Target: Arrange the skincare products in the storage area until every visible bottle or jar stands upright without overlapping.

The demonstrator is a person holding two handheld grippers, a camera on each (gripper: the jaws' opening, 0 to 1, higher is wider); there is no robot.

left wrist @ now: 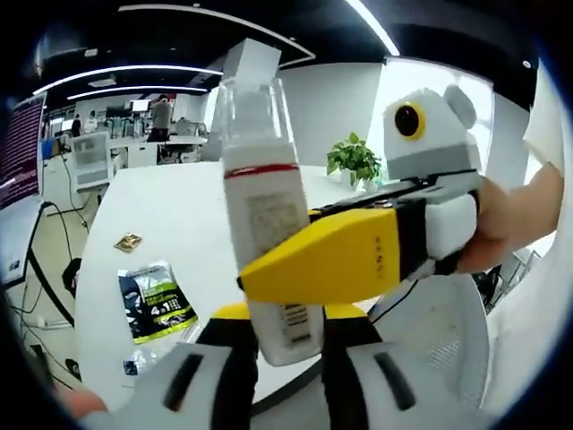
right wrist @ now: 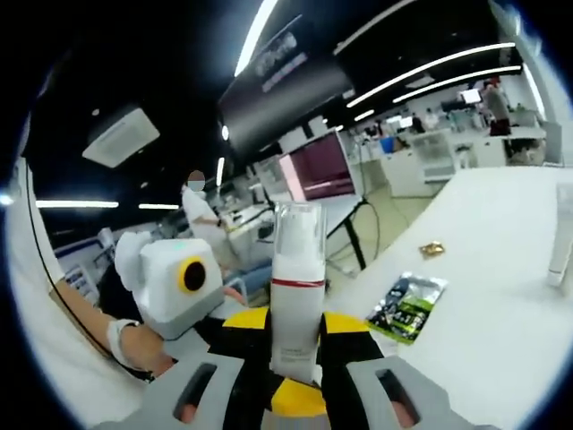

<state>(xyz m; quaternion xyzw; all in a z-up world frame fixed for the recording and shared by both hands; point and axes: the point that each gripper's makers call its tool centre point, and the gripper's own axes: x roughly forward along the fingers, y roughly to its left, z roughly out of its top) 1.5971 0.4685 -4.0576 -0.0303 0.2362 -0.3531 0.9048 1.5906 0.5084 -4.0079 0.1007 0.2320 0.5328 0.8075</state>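
Observation:
A white pump bottle point(left wrist: 267, 210) with a clear cap and a red band is held up in the air above the table, roughly upright. My left gripper point(left wrist: 286, 315) is shut on its lower part, yellow pads on either side. My right gripper point(left wrist: 260, 270) reaches in from the right and clamps across the bottle's middle, one yellow jaw in front of the label. In the right gripper view the same bottle point(right wrist: 296, 287) rises between the right gripper point(right wrist: 295, 330) pads, and the left gripper point(right wrist: 300, 399) grips it from below.
On the white table point(left wrist: 170, 206) lie a green-and-black sachet point(left wrist: 154, 303) and a small gold packet point(left wrist: 128, 241). A potted plant point(left wrist: 354, 161) stands at the far side. A white tube point(right wrist: 564, 237) stands on the table. A person point(right wrist: 199, 210) stands beyond it.

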